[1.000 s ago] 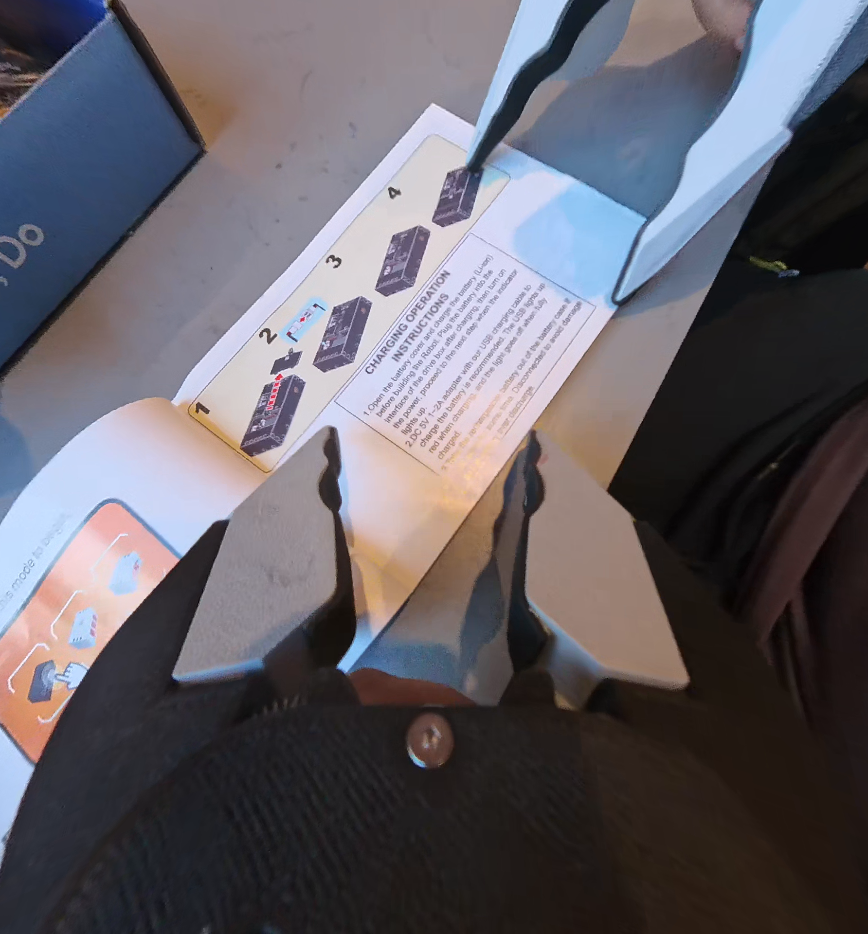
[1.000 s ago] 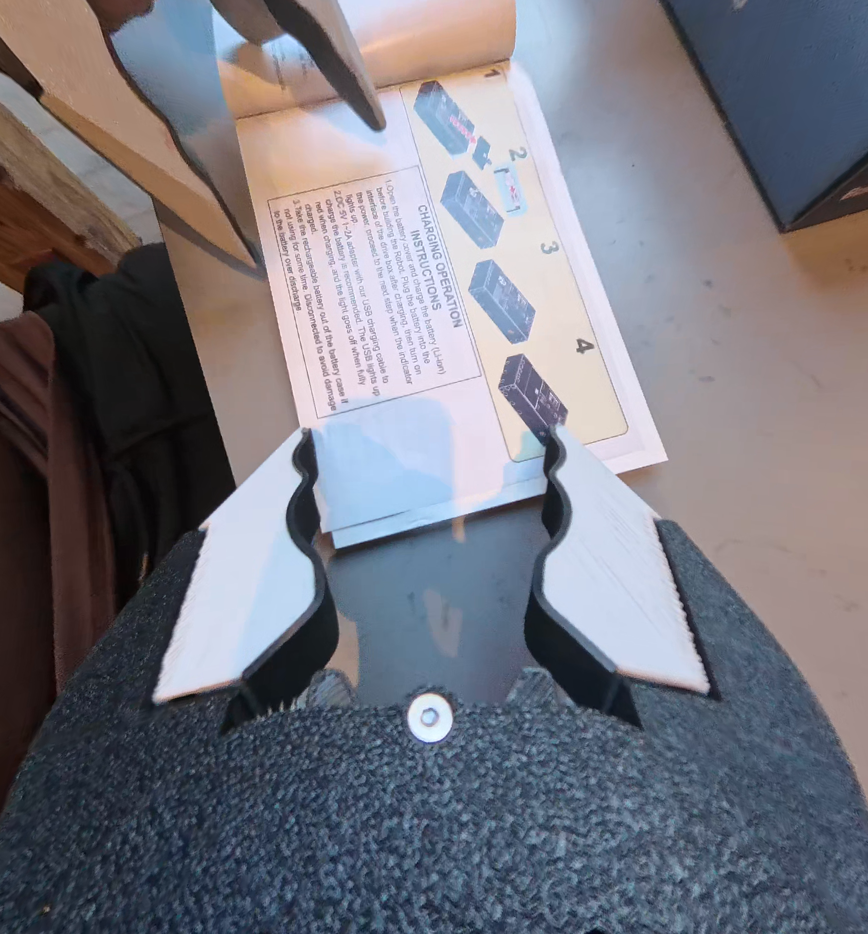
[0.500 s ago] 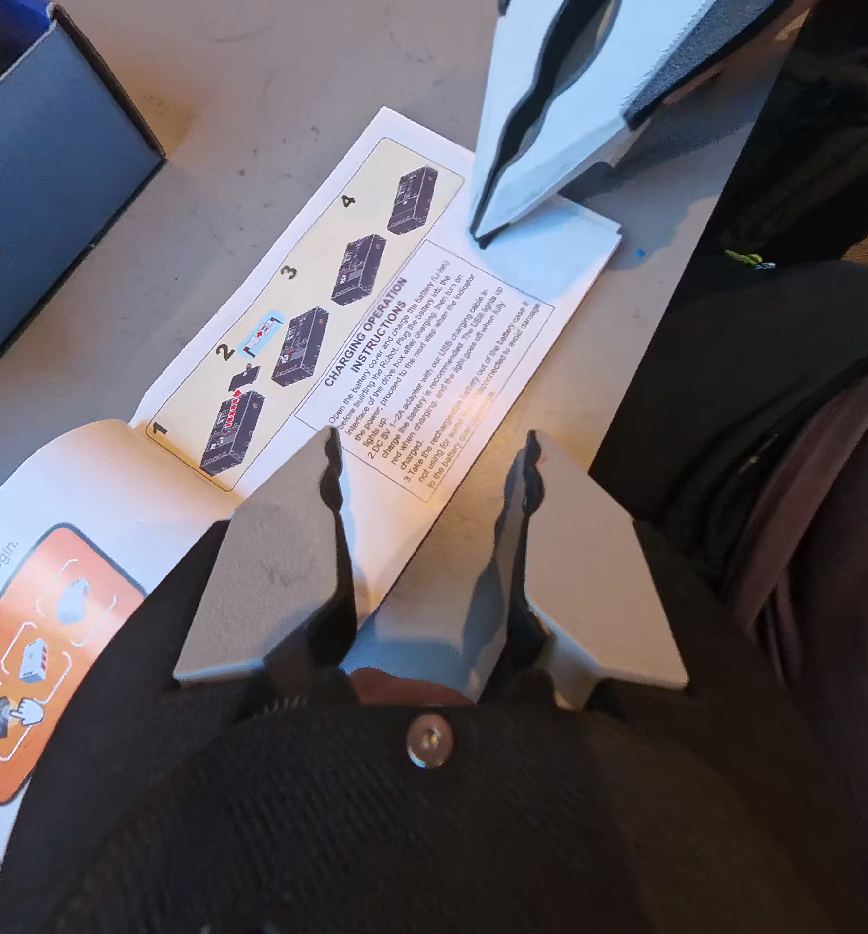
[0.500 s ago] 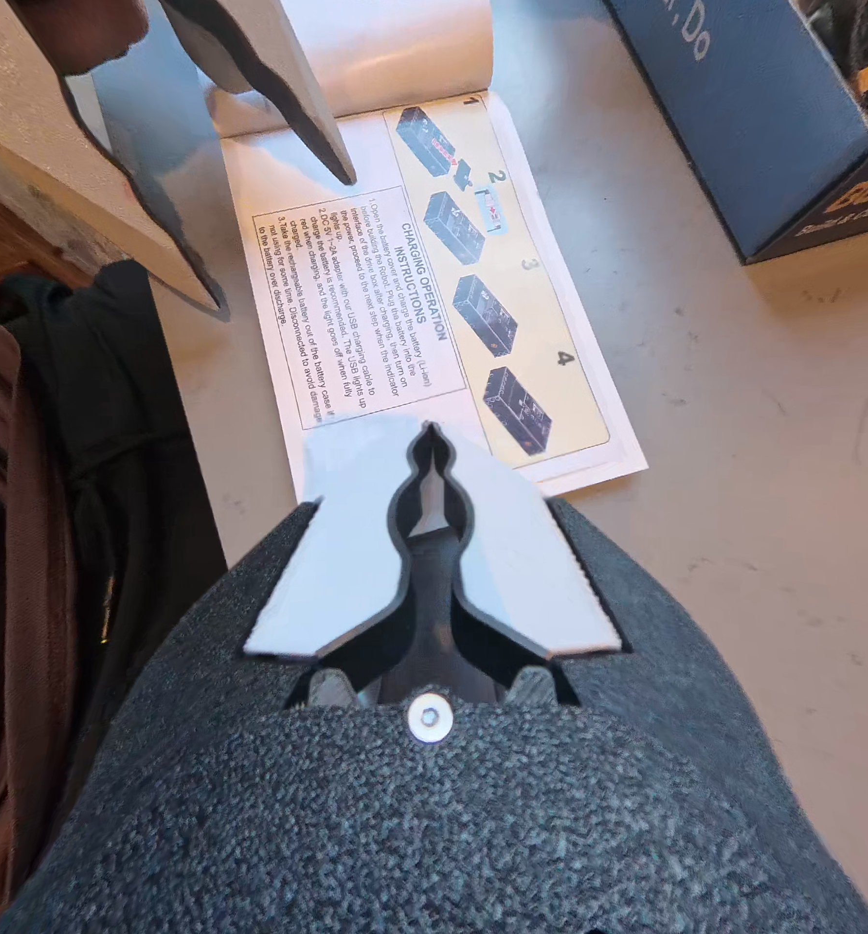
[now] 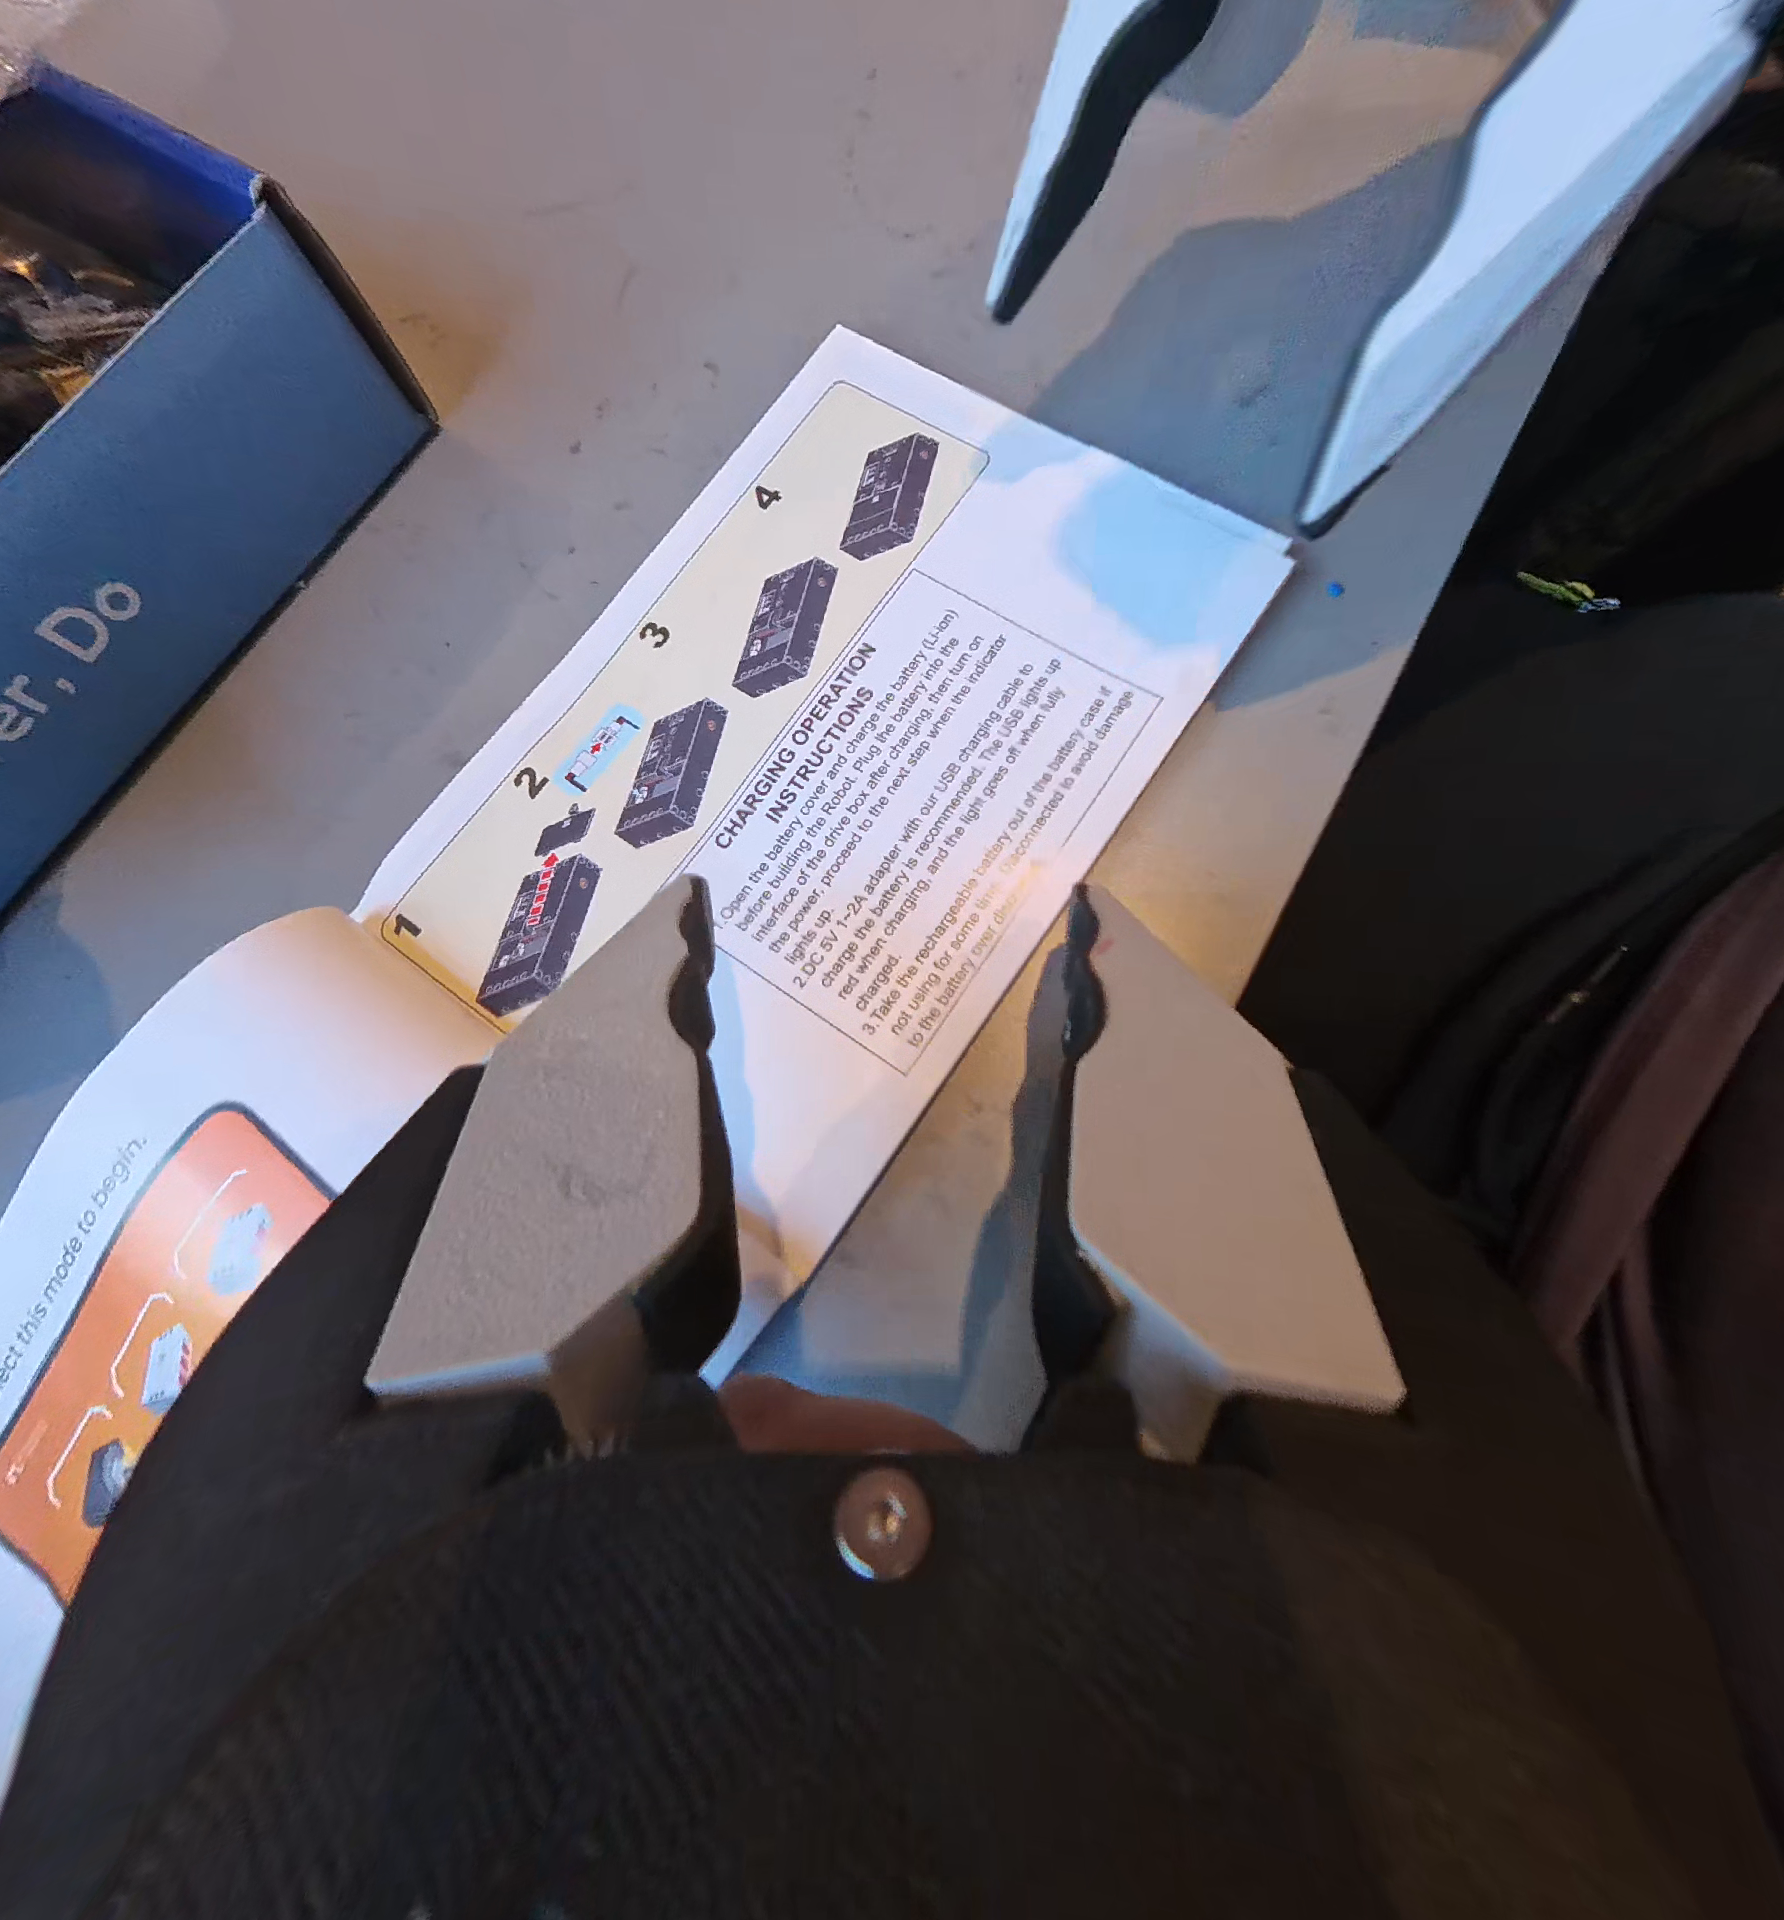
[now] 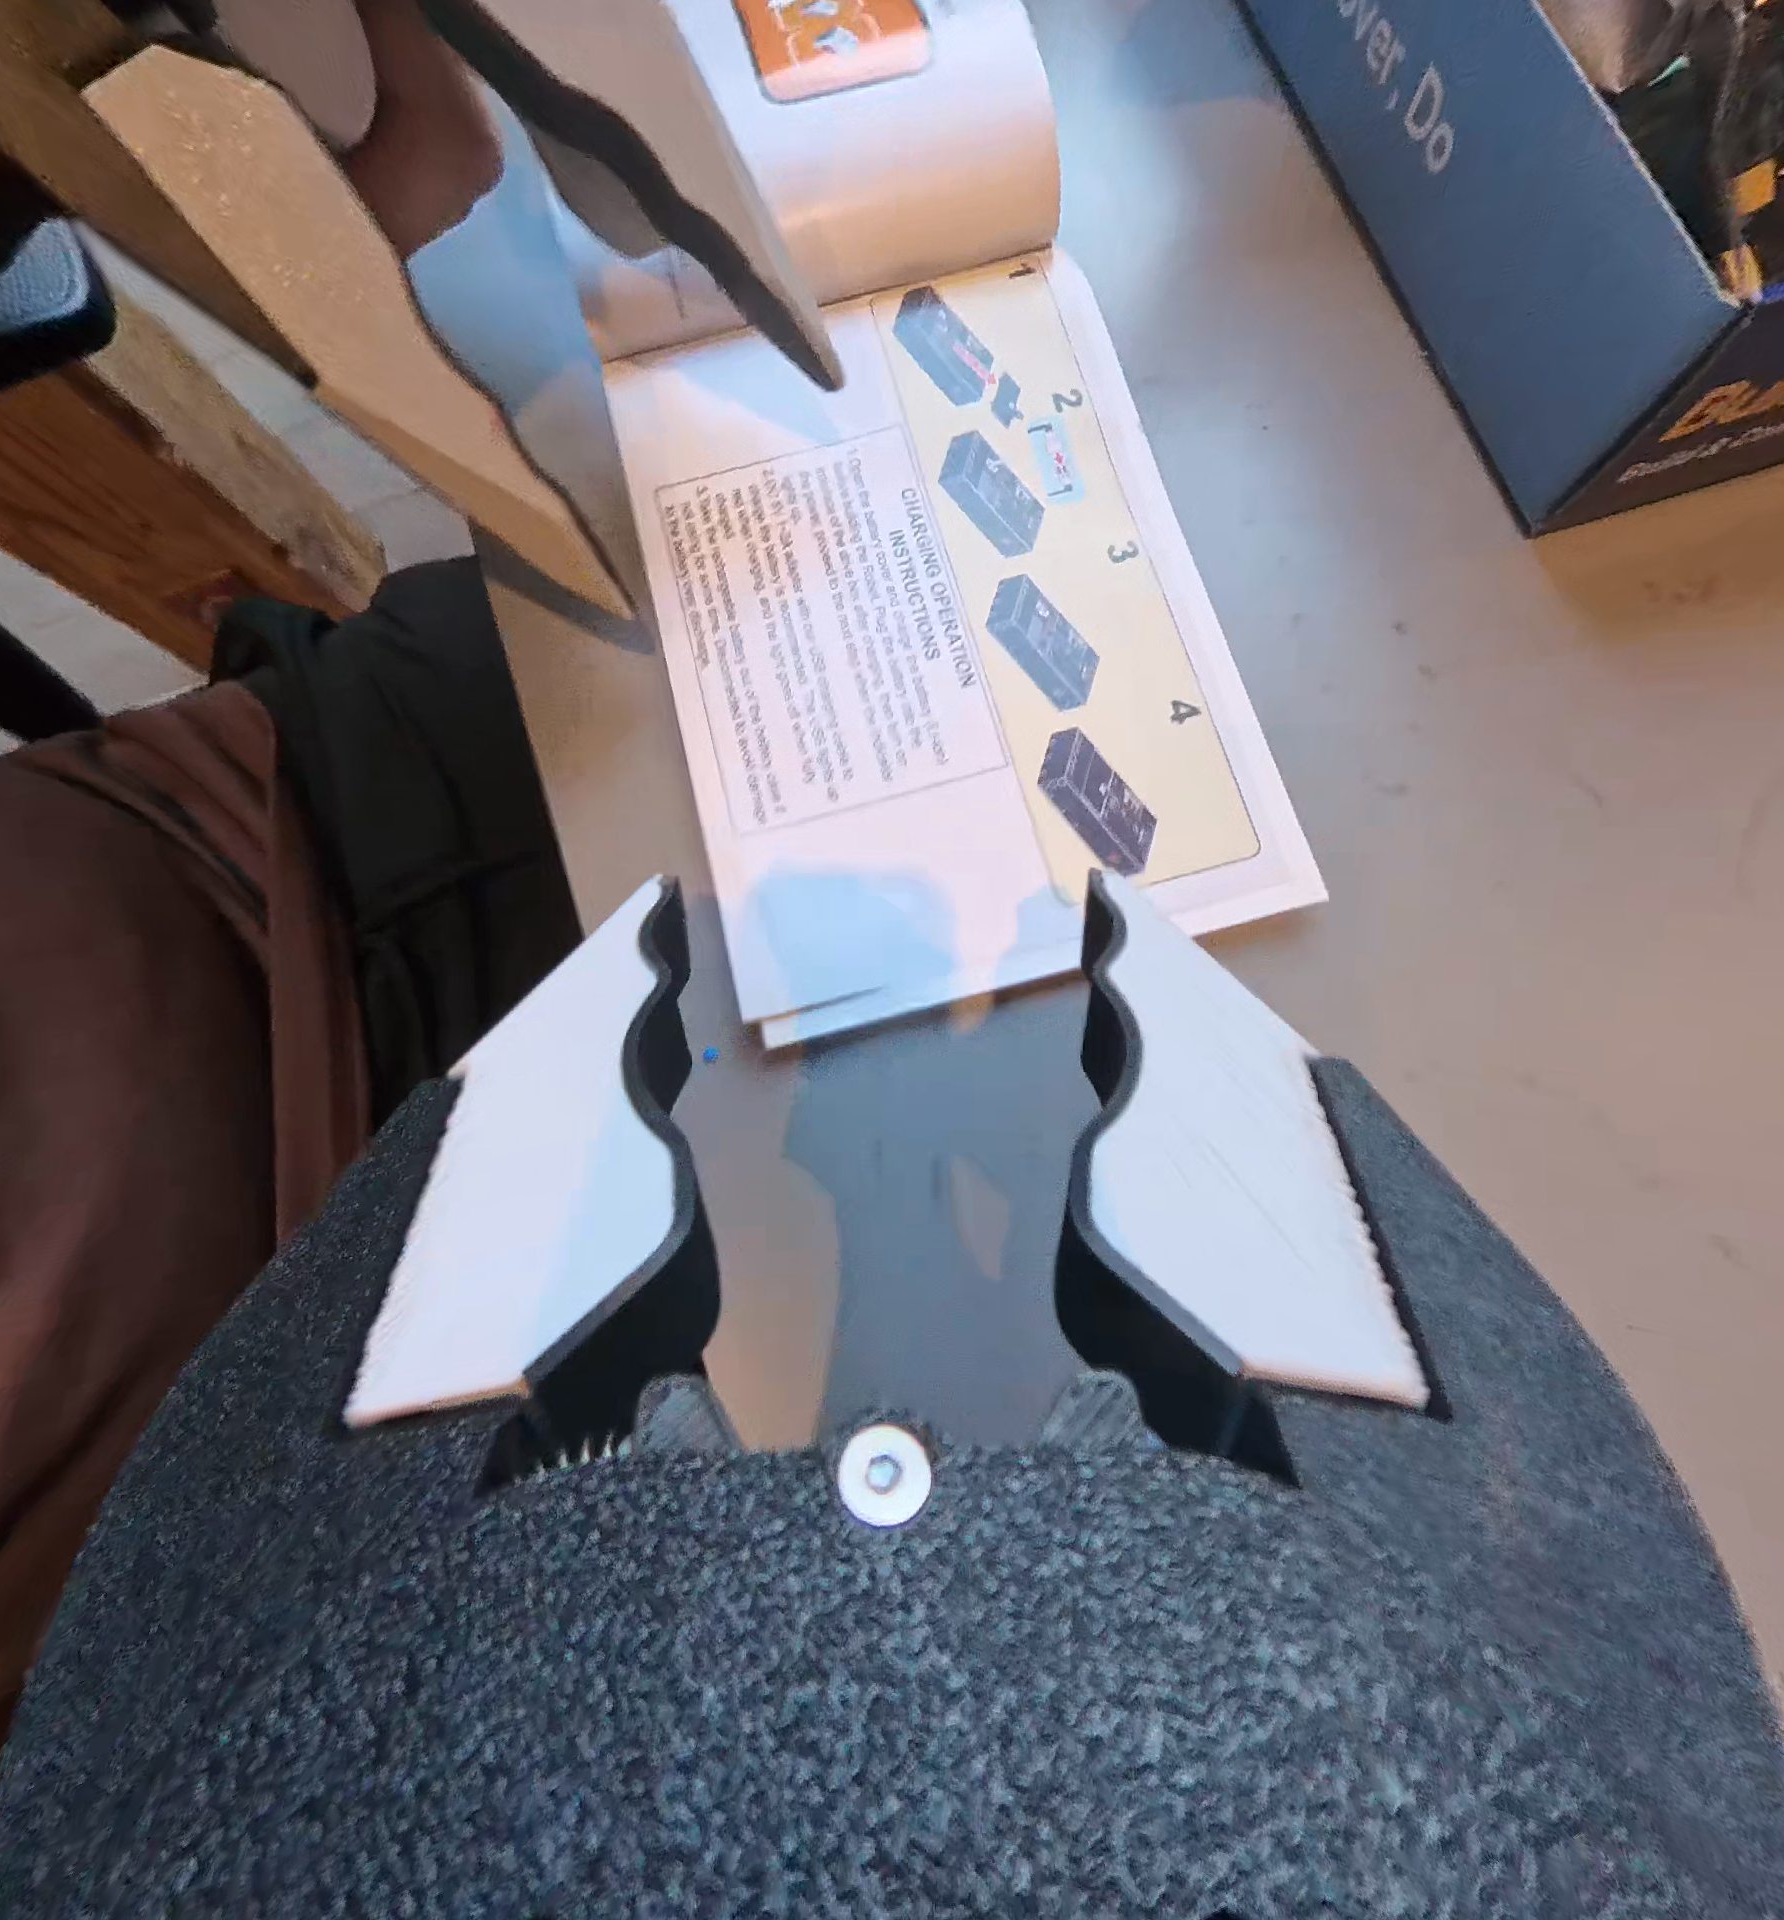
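An open white instruction booklet [image 5: 981,665] lies flat on the grey table [image 5: 659,208]. One page has a yellow strip of pictures, and the other page [image 5: 140,1195] curls up with an orange picture. My left gripper [image 5: 886,914] is open and empty, hovering over the booklet near its fold. My right gripper [image 6: 880,894] is open and empty just above the booklet's [image 6: 867,644] near end, where a few page edges fan out. Each gripper also shows in the other's view, open: the right [image 5: 1163,416] and the left [image 6: 727,499].
An open blue cardboard box [image 5: 140,582] with dark parts inside stands beside the booklet, also in the right wrist view [image 6: 1470,260]. A person's dark and brown clothing [image 5: 1646,935] is at the table edge. Wooden furniture [image 6: 192,499] is beyond the edge.
The right gripper, open a second ago, shut at the booklet's end half a second ago, has opened again and drawn back slightly. The left gripper stays open over the booklet.
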Action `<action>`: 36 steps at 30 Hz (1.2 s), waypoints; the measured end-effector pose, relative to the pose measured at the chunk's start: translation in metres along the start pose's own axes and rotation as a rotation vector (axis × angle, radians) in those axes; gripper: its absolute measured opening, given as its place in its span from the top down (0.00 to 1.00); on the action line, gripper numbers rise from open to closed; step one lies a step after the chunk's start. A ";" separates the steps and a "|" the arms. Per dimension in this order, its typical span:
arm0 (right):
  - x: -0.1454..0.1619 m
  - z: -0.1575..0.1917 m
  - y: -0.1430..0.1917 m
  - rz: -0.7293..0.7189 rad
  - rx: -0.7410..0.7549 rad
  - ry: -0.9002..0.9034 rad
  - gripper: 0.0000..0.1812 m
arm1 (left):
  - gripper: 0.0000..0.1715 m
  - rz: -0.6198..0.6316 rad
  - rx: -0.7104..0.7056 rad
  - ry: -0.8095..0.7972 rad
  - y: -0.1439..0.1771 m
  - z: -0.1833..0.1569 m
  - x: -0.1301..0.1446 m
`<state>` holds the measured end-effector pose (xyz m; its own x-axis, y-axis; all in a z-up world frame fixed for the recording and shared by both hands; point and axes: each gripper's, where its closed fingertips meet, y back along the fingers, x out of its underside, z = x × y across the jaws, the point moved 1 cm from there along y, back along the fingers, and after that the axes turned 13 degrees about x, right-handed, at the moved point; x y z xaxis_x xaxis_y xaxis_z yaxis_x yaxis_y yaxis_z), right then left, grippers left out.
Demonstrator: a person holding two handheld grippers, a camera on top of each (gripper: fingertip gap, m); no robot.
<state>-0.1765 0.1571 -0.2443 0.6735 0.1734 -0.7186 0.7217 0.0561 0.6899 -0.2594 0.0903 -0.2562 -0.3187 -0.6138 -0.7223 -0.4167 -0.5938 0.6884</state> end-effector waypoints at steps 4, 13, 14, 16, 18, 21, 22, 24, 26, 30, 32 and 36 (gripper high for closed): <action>0.012 0.015 0.006 0.050 -0.070 0.072 0.61 | 0.62 0.013 0.013 -0.007 -0.006 -0.002 0.001; 0.022 0.031 -0.014 0.103 -0.061 0.206 0.85 | 0.60 0.041 0.047 0.001 -0.013 -0.002 0.011; 0.022 0.031 -0.016 0.101 -0.060 0.204 0.88 | 0.61 0.041 0.051 0.006 -0.013 -0.002 0.011; 0.022 0.033 -0.015 0.100 -0.078 0.193 0.92 | 0.61 0.044 0.056 0.005 -0.014 -0.004 0.012; 0.022 0.039 -0.014 0.102 -0.125 0.172 1.00 | 0.61 0.045 0.059 -0.003 -0.015 -0.006 0.011; 0.021 0.037 -0.016 0.104 -0.126 0.130 1.00 | 0.61 0.053 0.063 -0.022 -0.017 -0.010 0.010; 0.020 0.036 -0.016 0.103 -0.123 0.121 1.00 | 0.61 0.056 0.061 -0.027 -0.018 -0.011 0.010; 0.017 0.032 -0.017 0.095 -0.098 0.107 1.00 | 0.61 0.057 0.060 -0.033 -0.019 -0.013 0.010; 0.013 0.024 -0.016 0.074 -0.050 0.096 1.00 | 0.61 0.060 0.058 -0.037 -0.019 -0.013 0.010; 0.005 0.016 -0.009 0.032 -0.003 0.107 0.74 | 0.61 0.054 0.047 -0.039 -0.016 -0.011 0.009; 0.010 0.021 -0.008 0.054 -0.039 0.124 0.67 | 0.61 0.046 0.040 -0.034 -0.014 -0.008 0.008; 0.020 0.019 -0.015 0.097 -0.002 0.194 0.69 | 0.62 0.040 0.038 -0.020 -0.013 -0.005 0.009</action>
<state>-0.1702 0.1407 -0.2707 0.6963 0.3642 -0.6185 0.6545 0.0315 0.7554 -0.2528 0.0905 -0.2713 -0.3524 -0.6262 -0.6955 -0.4350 -0.5484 0.7142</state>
